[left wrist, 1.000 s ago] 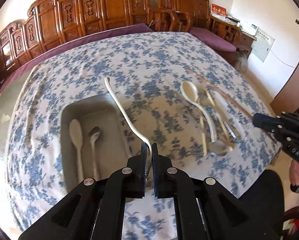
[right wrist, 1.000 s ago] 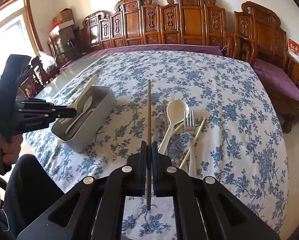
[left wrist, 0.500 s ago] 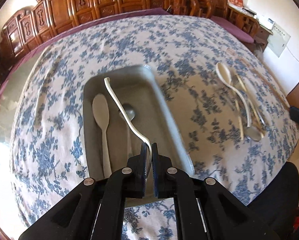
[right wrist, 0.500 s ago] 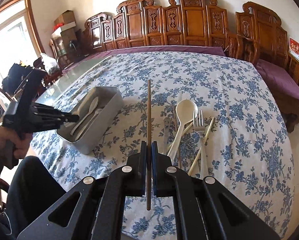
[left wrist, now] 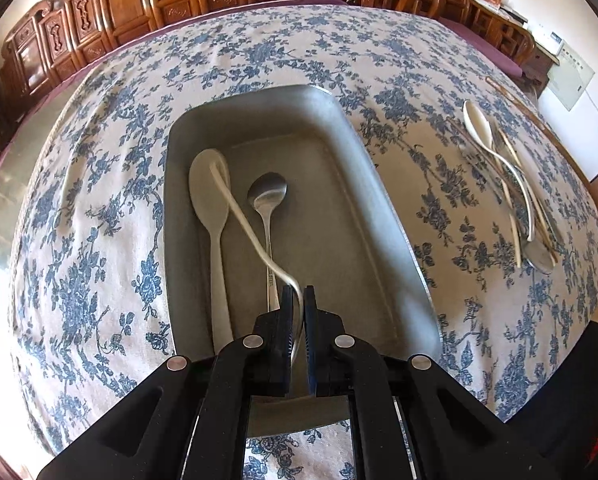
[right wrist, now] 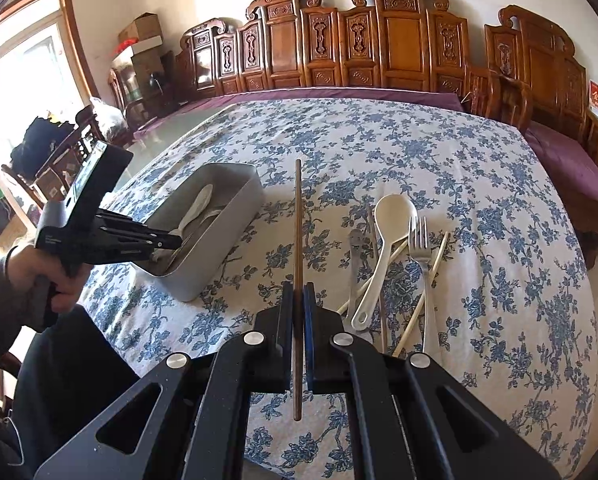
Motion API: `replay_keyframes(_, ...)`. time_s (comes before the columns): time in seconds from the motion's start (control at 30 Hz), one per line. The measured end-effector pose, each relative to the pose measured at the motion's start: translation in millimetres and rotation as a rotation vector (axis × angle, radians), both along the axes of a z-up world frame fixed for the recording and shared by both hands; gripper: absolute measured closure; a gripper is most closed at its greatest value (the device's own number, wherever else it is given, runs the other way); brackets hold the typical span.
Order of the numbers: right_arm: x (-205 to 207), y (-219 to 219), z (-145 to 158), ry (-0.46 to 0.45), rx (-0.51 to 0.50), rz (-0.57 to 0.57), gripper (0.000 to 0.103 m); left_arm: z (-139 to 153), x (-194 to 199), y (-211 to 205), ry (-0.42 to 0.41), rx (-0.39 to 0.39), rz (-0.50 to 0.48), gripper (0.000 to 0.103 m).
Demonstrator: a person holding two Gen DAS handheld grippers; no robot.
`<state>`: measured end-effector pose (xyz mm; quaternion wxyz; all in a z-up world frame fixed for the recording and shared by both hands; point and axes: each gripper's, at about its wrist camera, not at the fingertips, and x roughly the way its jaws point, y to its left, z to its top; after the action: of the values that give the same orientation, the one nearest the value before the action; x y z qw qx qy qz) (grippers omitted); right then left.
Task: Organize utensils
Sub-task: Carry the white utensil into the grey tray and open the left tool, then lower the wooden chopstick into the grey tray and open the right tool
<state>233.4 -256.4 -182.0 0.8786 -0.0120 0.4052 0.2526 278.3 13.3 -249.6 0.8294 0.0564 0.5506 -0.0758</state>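
Left claw (left wrist: pixel 297 294): pads clamped together on the handle of a cream spoon (left wrist: pixel 239 212), seen edge-on; its bowl cannot be made out as a bowl, only a thin curved line. The spoon's far end overlaps the pale spoon (left wrist: pixel 211 200) lying in the grey tray (left wrist: pixel 383 216); contact cannot be told.
Grey tray: on the flowered desk (left wrist: pixel 99 240); holds the pale spoon and a steel spoon (left wrist: pixel 267 200) side by side. Near end of the tray hidden behind the claw body.
Right claw (right wrist: pixel 298 294): pads shut on a brown chopstick (right wrist: pixel 297 224), held above the cloth, pointing away, its near end sticking out behind the pads.
Loose pile (right wrist: pixel 395 272): white ladle spoon, fork, pale chopsticks, another steel piece, overlapping on the desk right of the tray; in the left view blurred and hard to separate.
Person's hand (right wrist: pixel 65 280): grips the left claw's handle at the frame edge, arm cut off.
Change: a second ago the tray sat low and left in the left view with the cream spoon over the cloth beside it; the spoon is now over the tray's inside. Right claw and chopstick unchanged.
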Motion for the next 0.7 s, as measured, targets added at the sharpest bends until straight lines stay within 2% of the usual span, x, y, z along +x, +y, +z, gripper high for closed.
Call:
replay_keyframes(0.07,-1.9,4.2,1.0,-0.006,-0.003,0.010,0.097,-0.2,-0.9,2.6,-0.001,0.005,0.014,0.094)
replay_keyframes(0.1,-3.0,7.4,2.1,-0.008,-0.003,0.017,0.097,0.4,-0.9,4.4,-0.003,0.004,0.021,0.088)
replay_keyframes(0.17,-4.4,12.8,3.8,-0.010,0.000,0.026,0.097,5.4,-3.5,8.9,-0.018,-0.002,0.035,0.082)
replay_keyframes(0.33,-7.2,34.3,9.7,-0.010,0.019,0.050,0.097,25.2,-14.8,18.3,-0.059,-0.016,0.048,0.081)
replay_keyframes(0.5,-6.5,64.8,15.9,-0.013,0.032,0.078,0.097,48.0,-29.1,30.8,-0.109,-0.022,0.053,0.075)
replay_keyframes(0.7,2.7,108.8,13.7,0.021,0.038,0.101,0.097,67.6,-46.1,54.2,-0.155,-0.023,0.074,0.072)
